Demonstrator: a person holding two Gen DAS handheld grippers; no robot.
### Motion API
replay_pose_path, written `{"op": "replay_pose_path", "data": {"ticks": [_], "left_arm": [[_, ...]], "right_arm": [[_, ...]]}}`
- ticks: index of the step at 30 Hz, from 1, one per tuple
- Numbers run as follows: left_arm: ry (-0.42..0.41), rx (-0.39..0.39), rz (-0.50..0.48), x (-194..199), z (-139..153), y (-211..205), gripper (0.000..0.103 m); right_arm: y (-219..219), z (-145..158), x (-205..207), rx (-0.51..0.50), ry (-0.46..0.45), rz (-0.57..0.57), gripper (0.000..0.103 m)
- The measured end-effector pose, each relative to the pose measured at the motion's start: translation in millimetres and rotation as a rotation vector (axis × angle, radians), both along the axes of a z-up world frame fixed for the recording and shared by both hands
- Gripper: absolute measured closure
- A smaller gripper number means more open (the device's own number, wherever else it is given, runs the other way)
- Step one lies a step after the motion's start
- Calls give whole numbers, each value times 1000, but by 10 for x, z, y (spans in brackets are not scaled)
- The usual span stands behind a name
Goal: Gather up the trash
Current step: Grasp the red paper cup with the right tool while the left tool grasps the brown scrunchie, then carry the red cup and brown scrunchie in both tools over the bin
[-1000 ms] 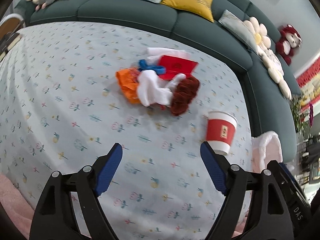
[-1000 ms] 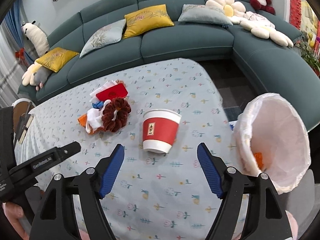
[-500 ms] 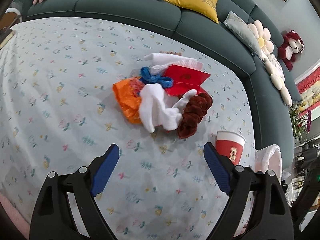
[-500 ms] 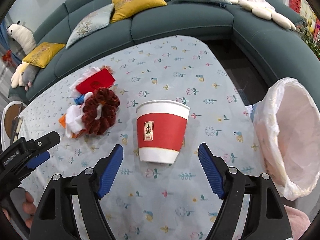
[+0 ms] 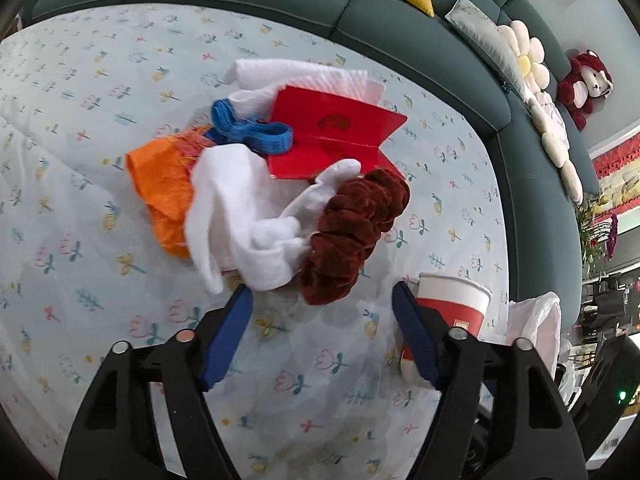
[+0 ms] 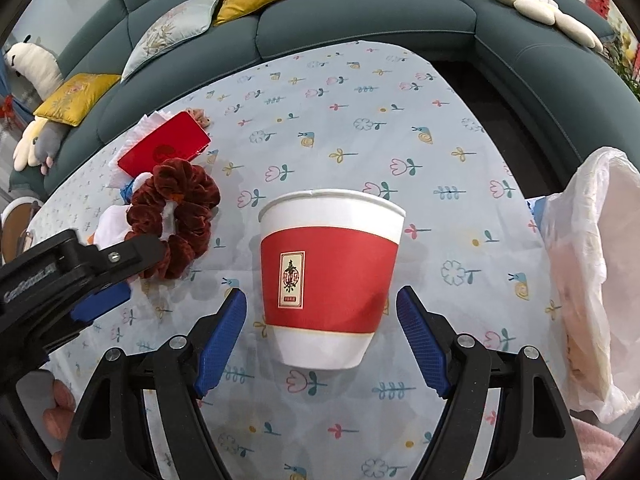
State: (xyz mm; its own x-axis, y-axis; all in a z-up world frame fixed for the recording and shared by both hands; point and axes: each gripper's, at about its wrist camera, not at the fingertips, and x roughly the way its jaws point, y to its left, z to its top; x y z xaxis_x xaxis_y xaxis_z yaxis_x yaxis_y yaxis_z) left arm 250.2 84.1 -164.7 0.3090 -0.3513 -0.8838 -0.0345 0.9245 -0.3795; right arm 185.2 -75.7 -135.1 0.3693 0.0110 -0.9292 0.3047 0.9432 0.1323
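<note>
Blue pads frame both my views, and on each gripper the jaws stand apart with nothing pressed between them. On my right gripper (image 6: 320,334) the paper cup (image 6: 330,276) stands upright on the floral cloth (image 6: 420,128), its base lying between the pads with a gap on either side; its red band carries a small cream label with a dark seal-like character I cannot read. At the left edge of that view the body of my left gripper (image 5: 320,330) shows pale lettering, cut off and too blurred to spell out. Its jaws are closing, with only bare cloth between the pads; the trash pile lies just beyond the tips, the white rag (image 5: 240,220) nearest the left pad and the maroon scrunchie (image 5: 352,236) just ahead of the gap. Behind those lie orange wrapping (image 5: 164,184), a blue band (image 5: 252,132) and a red card (image 5: 336,136) stamped with a round emblem. The white bag (image 6: 596,280) gapes at the cloth's right edge, well right of the cup. The teal sofa (image 6: 360,24) curves beyond.
</note>
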Motion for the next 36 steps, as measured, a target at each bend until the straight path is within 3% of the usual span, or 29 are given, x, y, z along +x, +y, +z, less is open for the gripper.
{"op": "replay_pose_path", "data": {"ticks": [3,7,10,20,36], "left_arm": [[18,-10,13,56,-58,-25,48],[28,-1,11,104,-113,-71,80],[26,-5,9,90,-102,-70,89],[-25,1,-29,-138,146,-186,95],[-146,-9,-167,-721,764,-795,96]], "right_arm": [[-8,-49,28,13,5,3,37],[-16,-70,33,16,-2,13,39],[-26,-51,22,11,-10,19,40],[-115,179,-165,13,-58,4,41],[-594,761,-769,0,-178,-88,41]]}}
